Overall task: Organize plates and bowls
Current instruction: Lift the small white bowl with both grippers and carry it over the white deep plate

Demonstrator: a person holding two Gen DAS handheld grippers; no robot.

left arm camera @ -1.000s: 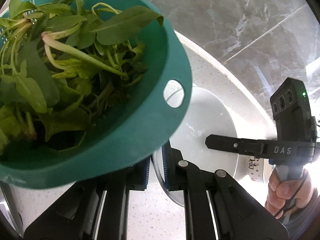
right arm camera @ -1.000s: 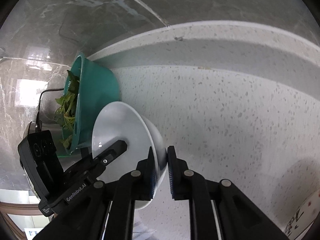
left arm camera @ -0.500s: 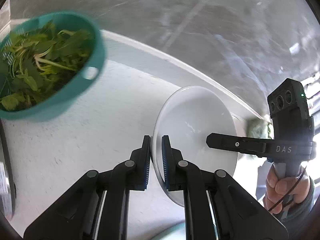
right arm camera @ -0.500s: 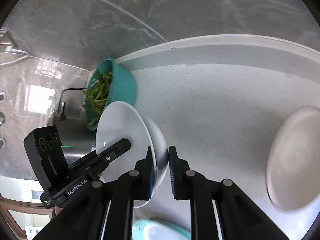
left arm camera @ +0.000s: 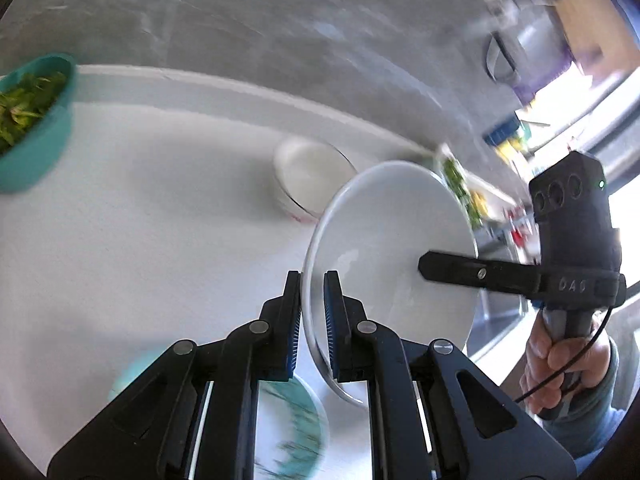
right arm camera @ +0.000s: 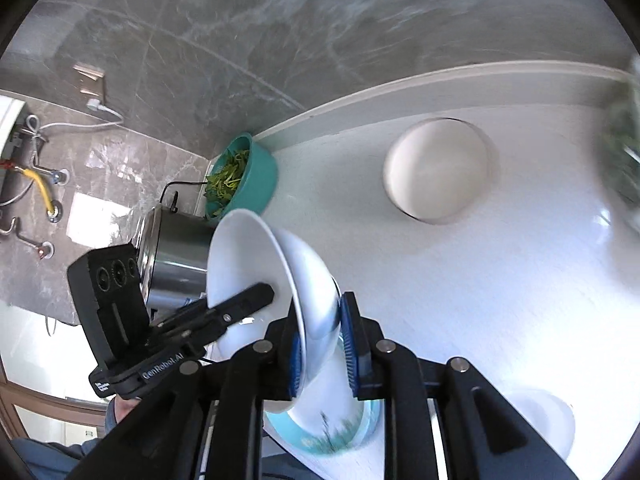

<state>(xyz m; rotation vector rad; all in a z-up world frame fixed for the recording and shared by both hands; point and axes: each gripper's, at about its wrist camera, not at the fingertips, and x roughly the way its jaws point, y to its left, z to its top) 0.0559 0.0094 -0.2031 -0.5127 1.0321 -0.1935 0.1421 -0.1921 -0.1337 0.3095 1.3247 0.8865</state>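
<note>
Both grippers hold one white bowl [left arm camera: 384, 248] by opposite rims, lifted above the white counter [left arm camera: 140, 220]. My left gripper [left arm camera: 312, 320] is shut on its near rim. My right gripper [right arm camera: 322, 340] is shut on the other rim; the bowl also shows in the right wrist view [right arm camera: 256, 264]. A second white bowl [left arm camera: 308, 176] stands on the counter further back, also in the right wrist view [right arm camera: 436, 168]. A teal-rimmed plate [right arm camera: 332, 436] lies below the held bowl, also in the left wrist view [left arm camera: 292, 424].
A teal colander of greens [left arm camera: 32, 120] stands at the back left by the wall, also in the right wrist view [right arm camera: 240, 176]. A steel pot [right arm camera: 176, 264] sits beside it. A small white dish [right arm camera: 544, 416] lies at the near right. Blurred greens [right arm camera: 624, 152] are far right.
Both grippers have carried the white bowl back from the colander toward the counter's near side. The second white bowl and the teal-rimmed plate have come into view.
</note>
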